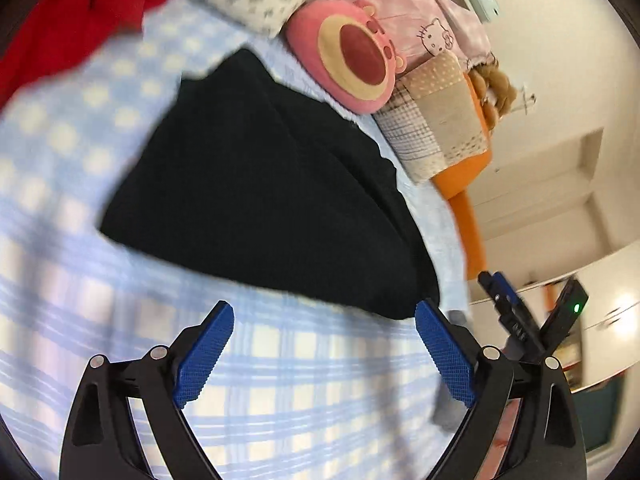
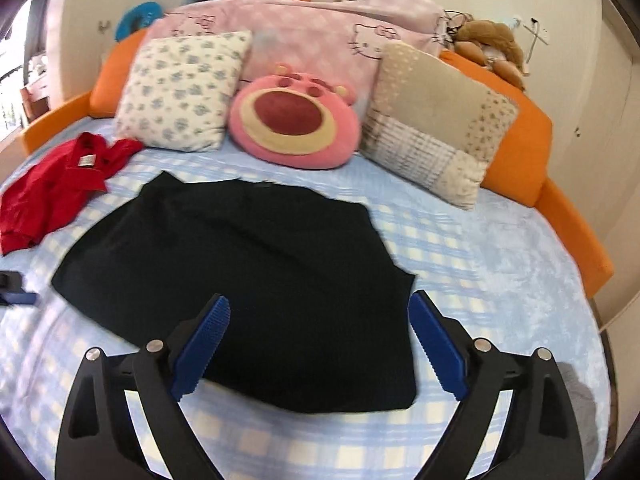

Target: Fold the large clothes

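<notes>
A black garment [image 2: 248, 268] lies folded flat on the blue checked bed sheet [image 2: 460, 248]; it also shows in the left wrist view [image 1: 260, 184]. My right gripper [image 2: 320, 320] is open and empty, hovering over the garment's near edge. My left gripper [image 1: 324, 328] is open and empty, just off the garment's near corner over the sheet [image 1: 80, 200]. The other gripper [image 1: 520, 320] shows at the right of the left wrist view, and a bit of the left one [image 2: 14, 288] at the left edge of the right wrist view.
A red garment [image 2: 56, 196] lies crumpled at the far left of the bed. A floral pillow [image 2: 180, 92], a pink bear cushion [image 2: 296, 120] and a patchwork pillow [image 2: 436, 128] line the head. The orange bed frame [image 2: 568, 220] rims the mattress.
</notes>
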### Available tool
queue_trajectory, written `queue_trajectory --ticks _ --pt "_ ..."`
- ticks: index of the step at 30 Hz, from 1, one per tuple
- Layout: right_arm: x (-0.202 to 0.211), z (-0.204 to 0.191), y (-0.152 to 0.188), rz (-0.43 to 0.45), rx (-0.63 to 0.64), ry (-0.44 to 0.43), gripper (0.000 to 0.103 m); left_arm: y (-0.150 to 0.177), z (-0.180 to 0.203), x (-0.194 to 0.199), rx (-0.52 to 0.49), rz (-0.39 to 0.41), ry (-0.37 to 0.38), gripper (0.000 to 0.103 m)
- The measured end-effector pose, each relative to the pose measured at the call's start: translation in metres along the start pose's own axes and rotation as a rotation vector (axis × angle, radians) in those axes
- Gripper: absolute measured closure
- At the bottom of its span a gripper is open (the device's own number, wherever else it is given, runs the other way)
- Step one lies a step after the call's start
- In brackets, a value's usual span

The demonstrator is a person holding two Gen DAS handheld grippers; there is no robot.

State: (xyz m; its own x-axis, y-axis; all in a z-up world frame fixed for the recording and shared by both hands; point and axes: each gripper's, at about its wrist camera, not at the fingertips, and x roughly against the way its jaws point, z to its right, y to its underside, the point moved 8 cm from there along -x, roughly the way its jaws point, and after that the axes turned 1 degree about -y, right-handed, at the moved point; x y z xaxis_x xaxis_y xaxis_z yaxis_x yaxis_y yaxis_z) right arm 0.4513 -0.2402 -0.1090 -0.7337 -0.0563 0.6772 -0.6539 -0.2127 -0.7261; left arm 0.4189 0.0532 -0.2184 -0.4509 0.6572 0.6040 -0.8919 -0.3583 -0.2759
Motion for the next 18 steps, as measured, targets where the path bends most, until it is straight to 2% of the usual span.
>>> queue_trajectory --ticks 7,11,12,13,16,18 --pt "0.010 -0.032 0.017 0.009 0.036 -0.066 0.013 -0.008 -0.045 -0.035 0.143 0.039 0.034 0.010" --pt "0.006 -0.044 0.025 0.005 0.051 -0.076 0.013 -0.014 -0.071 -0.048 0.194 0.062 0.000 0.010" --pt "0.004 -0.045 0.026 0.003 0.051 -0.080 0.013 -0.016 -0.073 -0.050 0.205 0.073 0.012 0.010" --pt "0.002 -0.048 0.027 0.000 0.048 -0.089 0.013 -0.019 -0.074 -0.050 0.208 0.090 0.019 0.010" --pt "-0.005 -0.054 0.028 -0.002 0.042 -0.102 0.013 -0.035 -0.072 -0.048 0.169 0.146 -0.038 0.010" --pt "-0.008 -0.057 0.029 -0.001 0.035 -0.111 0.013 -0.047 -0.075 -0.047 0.179 0.157 -0.039 0.010"
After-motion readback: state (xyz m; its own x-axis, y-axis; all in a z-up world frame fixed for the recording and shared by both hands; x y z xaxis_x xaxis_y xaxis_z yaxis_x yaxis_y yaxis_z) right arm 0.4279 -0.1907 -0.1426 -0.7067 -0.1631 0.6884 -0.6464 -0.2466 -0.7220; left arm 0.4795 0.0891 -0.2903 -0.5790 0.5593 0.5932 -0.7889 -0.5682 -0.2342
